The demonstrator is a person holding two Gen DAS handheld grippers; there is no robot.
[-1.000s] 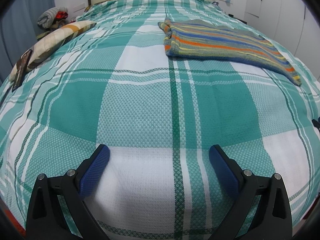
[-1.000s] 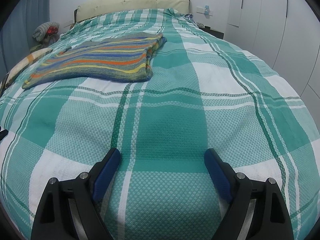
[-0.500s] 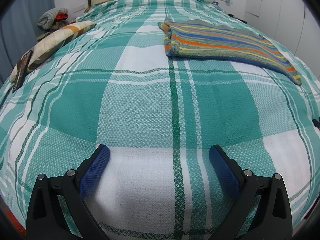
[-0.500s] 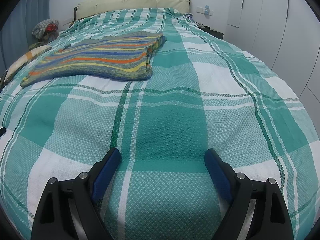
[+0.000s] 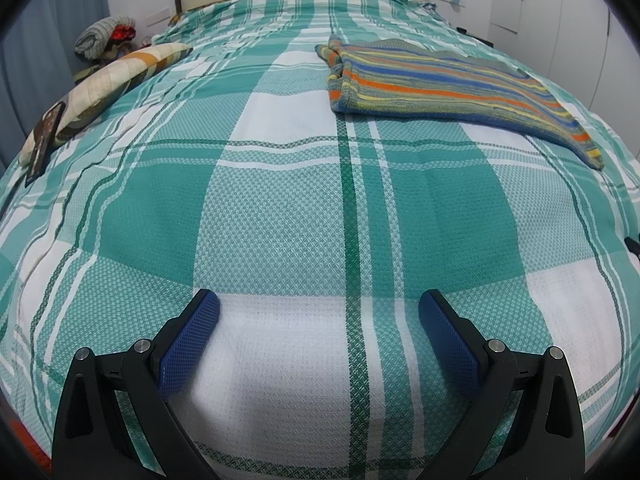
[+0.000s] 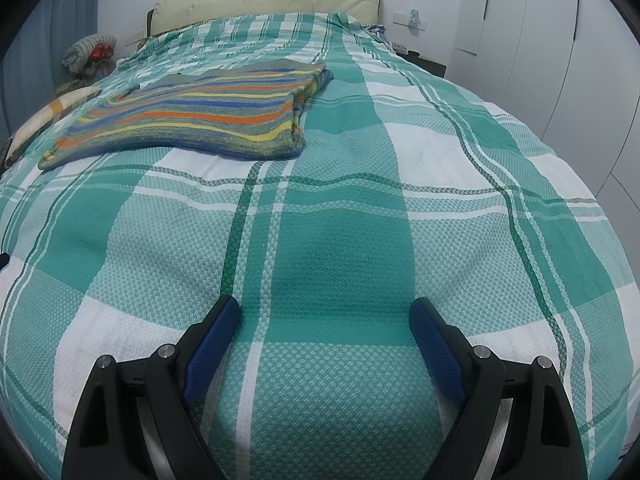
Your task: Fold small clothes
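Note:
A striped knit garment (image 5: pixel 440 84) in blue, orange, yellow and grey lies folded flat on the green-and-white checked bedspread (image 5: pixel 280 220). It is far ahead and to the right in the left wrist view, and far ahead to the left in the right wrist view (image 6: pixel 200 120). My left gripper (image 5: pixel 319 300) is open and empty, low over the near end of the bed. My right gripper (image 6: pixel 324 308) is open and empty too, also well short of the garment.
A patterned pillow (image 5: pixel 108 80) with a dark phone (image 5: pixel 44 140) leaning on it lies at the bed's left edge. A bundle of clothes (image 5: pixel 104 38) sits beyond it. A cream headboard (image 6: pixel 264 0) is at the far end. White wardrobe doors (image 6: pixel 560 60) stand on the right.
Both views have shifted only slightly; the garment sits a touch nearer in the right wrist view. Both grippers stay open and empty.

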